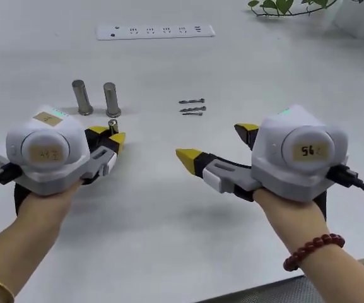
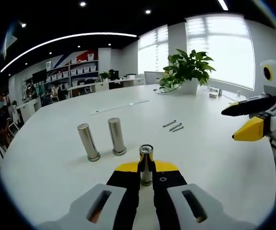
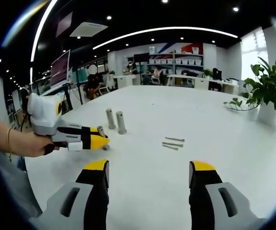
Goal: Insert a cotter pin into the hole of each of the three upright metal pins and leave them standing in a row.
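Gripping a metal pin (image 2: 146, 162) upright between its yellow-tipped jaws, the left gripper (image 2: 147, 168) holds the first workpiece low over the white table (image 1: 169, 214). Whether the pin's foot touches the surface cannot be told. The right gripper (image 3: 149, 167) hangs well apart to the right, its jaws spread wide and holding nothing. Beyond the held pin stand two more, the outer pin (image 1: 81, 96) and the inner pin (image 1: 111, 99), upright and just beside each other. Three cotter pins (image 1: 192, 107) lie loosely stacked on the table ahead of the right gripper, with a power strip (image 1: 155, 31) at the far edge.

The step in hand appears to be fetching the first cotter pin, with none yet inserted. The right jaws would do well to close on a single cotter pin near its looped end, leaving the legs free to lead into the hole. The left gripper should hold its pin steady, with the cross-hole turned toward the right gripper. That hole is too small to make out here. Nudging the two standing pins is the chief risk.
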The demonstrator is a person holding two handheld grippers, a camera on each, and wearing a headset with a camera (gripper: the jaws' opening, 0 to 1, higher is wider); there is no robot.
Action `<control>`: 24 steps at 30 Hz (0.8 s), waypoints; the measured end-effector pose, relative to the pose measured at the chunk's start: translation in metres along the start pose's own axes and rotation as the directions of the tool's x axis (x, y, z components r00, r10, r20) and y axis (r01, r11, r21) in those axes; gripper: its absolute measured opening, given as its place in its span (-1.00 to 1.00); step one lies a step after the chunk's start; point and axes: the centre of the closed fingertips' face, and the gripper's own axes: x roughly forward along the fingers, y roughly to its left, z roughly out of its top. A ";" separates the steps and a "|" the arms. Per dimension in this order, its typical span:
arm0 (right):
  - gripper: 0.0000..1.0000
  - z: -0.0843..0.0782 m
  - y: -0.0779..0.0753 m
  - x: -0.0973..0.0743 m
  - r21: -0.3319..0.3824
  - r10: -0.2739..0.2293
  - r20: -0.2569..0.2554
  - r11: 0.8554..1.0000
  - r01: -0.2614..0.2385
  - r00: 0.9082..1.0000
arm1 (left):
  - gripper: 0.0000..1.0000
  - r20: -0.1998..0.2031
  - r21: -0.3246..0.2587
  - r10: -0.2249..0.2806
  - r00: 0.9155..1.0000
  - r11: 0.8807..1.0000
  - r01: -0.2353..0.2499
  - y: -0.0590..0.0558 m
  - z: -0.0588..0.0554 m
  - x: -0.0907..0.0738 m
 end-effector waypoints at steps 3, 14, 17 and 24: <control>0.29 0.000 0.000 0.000 0.000 0.001 0.001 1.000 -0.001 1.000 | -0.88 0.000 -0.007 0.001 1.000 1.000 -0.001 0.000 0.000 0.000; 0.26 -0.002 -0.001 0.001 -0.010 0.009 -0.014 1.000 -0.010 1.000 | -0.66 0.003 0.046 0.029 1.000 0.999 -0.029 0.003 -0.001 0.000; 0.24 -0.004 0.000 0.001 -0.012 0.025 -0.033 1.000 -0.026 0.999 | -0.58 0.002 0.043 0.022 1.000 0.999 -0.023 0.003 0.000 -0.001; 0.07 0.000 -0.004 0.005 -0.074 0.082 -0.098 0.993 -0.090 0.992 | -0.26 0.012 0.030 0.004 1.000 1.000 -0.004 0.001 0.009 -0.013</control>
